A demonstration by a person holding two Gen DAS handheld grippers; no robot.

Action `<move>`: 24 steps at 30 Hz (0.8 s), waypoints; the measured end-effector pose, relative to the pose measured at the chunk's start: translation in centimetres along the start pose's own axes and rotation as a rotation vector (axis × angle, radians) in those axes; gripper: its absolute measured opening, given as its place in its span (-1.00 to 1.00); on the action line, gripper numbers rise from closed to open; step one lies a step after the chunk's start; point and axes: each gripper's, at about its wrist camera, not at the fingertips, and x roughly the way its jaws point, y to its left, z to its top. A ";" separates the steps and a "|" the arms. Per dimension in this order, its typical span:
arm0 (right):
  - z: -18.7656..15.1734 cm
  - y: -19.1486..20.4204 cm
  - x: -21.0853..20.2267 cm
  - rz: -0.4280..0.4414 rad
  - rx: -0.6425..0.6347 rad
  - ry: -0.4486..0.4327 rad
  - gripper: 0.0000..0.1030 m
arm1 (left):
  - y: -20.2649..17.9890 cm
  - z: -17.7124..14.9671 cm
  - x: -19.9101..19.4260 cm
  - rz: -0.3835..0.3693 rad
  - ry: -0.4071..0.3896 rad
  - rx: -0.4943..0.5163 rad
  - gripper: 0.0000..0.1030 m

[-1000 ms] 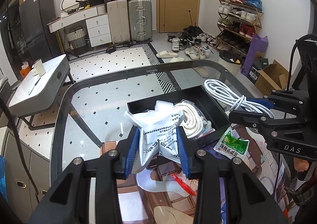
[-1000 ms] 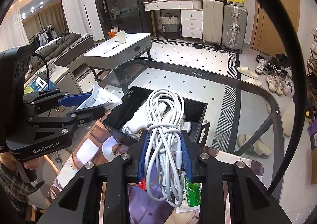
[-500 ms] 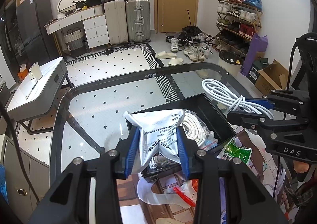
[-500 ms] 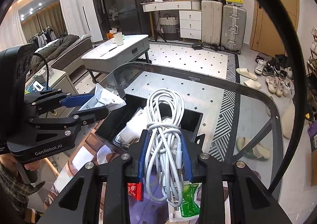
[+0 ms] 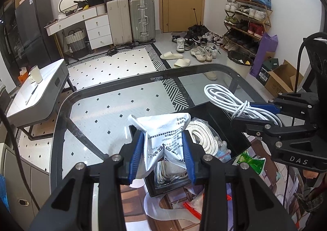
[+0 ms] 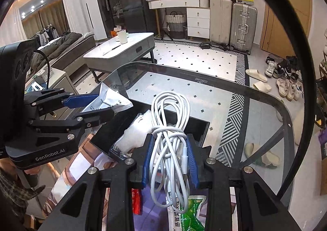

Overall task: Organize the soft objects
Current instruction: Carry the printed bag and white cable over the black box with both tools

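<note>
In the left wrist view my left gripper (image 5: 163, 145) is shut on a white printed pouch (image 5: 163, 124), held above the near-left corner of a black box (image 5: 237, 139). A bagged white rope (image 5: 200, 135) lies inside the box. To the right, my right gripper (image 5: 245, 113) is shut on a coil of white cable (image 5: 222, 96) over the box's right side. In the right wrist view the right gripper (image 6: 169, 141) clamps the cable coil (image 6: 171, 104) above the black box (image 6: 196, 129). The left gripper (image 6: 102, 105) holds the pouch (image 6: 110, 100) at the left.
The box stands on a glass table (image 5: 102, 112) with a printed mat at its near end. A green packet (image 6: 190, 214) and a red packet (image 6: 136, 200) lie on the mat in front of the box. Suitcases, a shoe rack and a grey side table stand beyond.
Both grippers have moved forward together with their loads, so the black box now sits closer under them. Neither grip has changed.
</note>
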 end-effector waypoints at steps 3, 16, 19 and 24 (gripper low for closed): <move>0.1 -0.2 0.3 0.002 0.002 0.005 -0.40 | 0.1 0.2 0.3 -0.003 -0.005 -0.005 -0.30; 0.8 -1.1 3.6 0.032 0.025 0.037 -0.40 | 0.2 0.6 3.2 -0.017 0.026 -0.006 -0.30; 0.7 -1.3 4.2 0.035 0.030 0.044 -0.40 | 0.1 0.5 3.8 -0.022 0.034 -0.004 -0.30; 0.9 -1.2 5.2 0.043 0.038 0.056 -0.40 | 0.2 0.3 4.7 -0.030 0.046 -0.006 -0.30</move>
